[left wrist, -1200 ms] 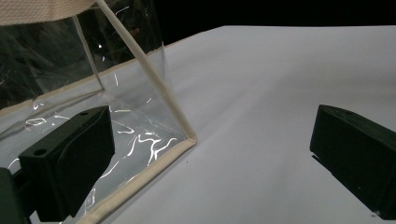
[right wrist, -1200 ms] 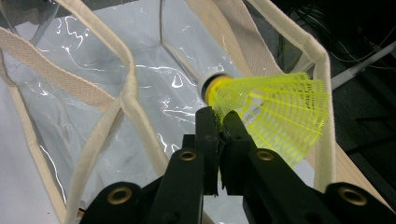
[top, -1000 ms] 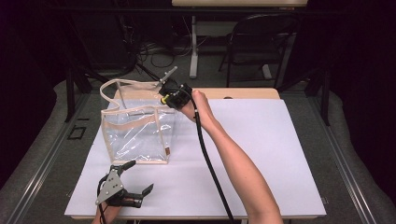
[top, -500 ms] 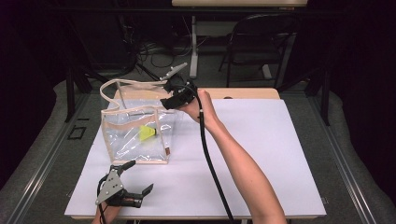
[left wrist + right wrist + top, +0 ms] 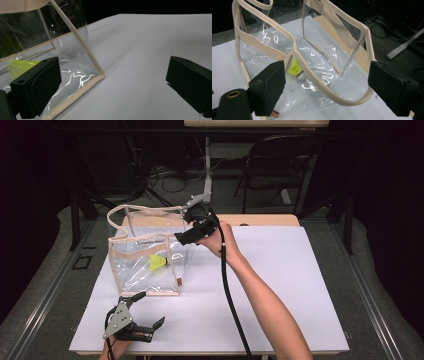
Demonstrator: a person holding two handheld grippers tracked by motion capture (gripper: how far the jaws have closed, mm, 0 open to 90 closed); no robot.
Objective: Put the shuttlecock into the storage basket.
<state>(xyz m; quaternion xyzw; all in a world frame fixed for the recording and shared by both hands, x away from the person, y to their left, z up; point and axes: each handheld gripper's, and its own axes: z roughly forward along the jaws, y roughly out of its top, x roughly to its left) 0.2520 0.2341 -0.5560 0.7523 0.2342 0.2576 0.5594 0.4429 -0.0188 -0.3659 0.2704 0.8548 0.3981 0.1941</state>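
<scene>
The right gripper point(image 5: 181, 238), black with a thick cable trailing back along the person's forearm, hovers at the top rim of a clear plastic tote bag with beige fabric trim and handles point(image 5: 145, 265). Its jaws have just been opening and now stand wide apart with nothing between them. Below and ahead of those jaws, on the floor of the bag, lies a small yellow-green shuttlecock with a white tip point(image 5: 295, 70), seen through the clear wall and partly crossed by one beige handle.

The bag stands upright on the white tabletop point(image 5: 280, 270), its mouth open just under the right gripper's tips.

The left gripper point(image 5: 145, 312), black with a grey three-cornered plate on top, rests low on the table at the near edge, just in front of the bag's near bottom corner. Its jaws are spread too, empty, with bare tabletop between them.
</scene>
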